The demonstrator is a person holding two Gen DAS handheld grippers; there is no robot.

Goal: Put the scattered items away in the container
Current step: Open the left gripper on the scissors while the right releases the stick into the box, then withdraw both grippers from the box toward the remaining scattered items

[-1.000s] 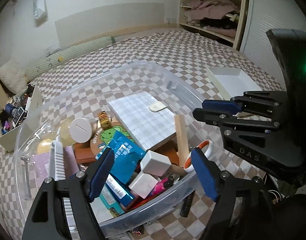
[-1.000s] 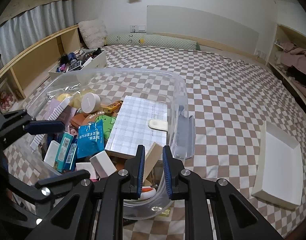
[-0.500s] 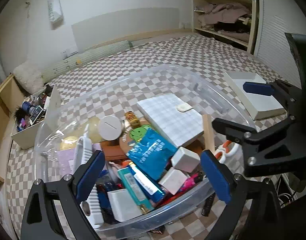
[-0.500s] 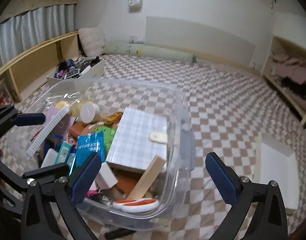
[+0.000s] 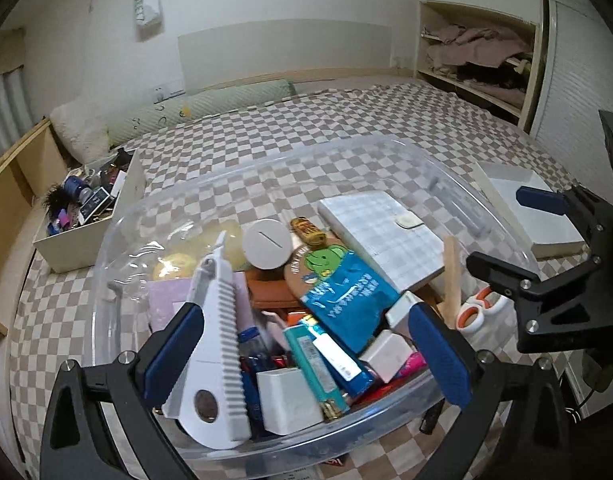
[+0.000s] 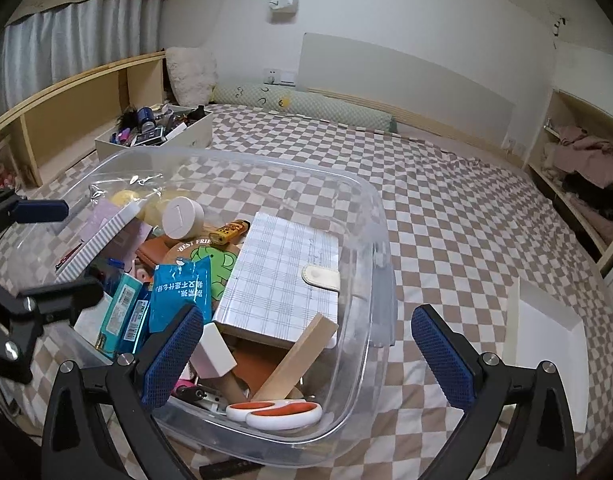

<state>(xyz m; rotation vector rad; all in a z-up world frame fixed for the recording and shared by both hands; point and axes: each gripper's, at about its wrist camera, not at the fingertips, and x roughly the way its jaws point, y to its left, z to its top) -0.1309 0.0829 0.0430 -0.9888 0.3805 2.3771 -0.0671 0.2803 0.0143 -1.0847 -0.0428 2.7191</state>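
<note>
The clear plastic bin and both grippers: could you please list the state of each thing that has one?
Clear plastic bin: lidless, packed with items.
Plaid notebook: shut, clasp fastened.
Orange-handled scissors: blades hidden.
White box: open, full.
Left gripper: jaws opening, empty.
Right gripper: open, empty.

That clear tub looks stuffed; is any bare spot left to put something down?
Bare checkered bedspread lies beyond the clear tub, and between it and the white tray. Inside, only the plaid notebook offers a flat top; the rest is heaped.
</note>
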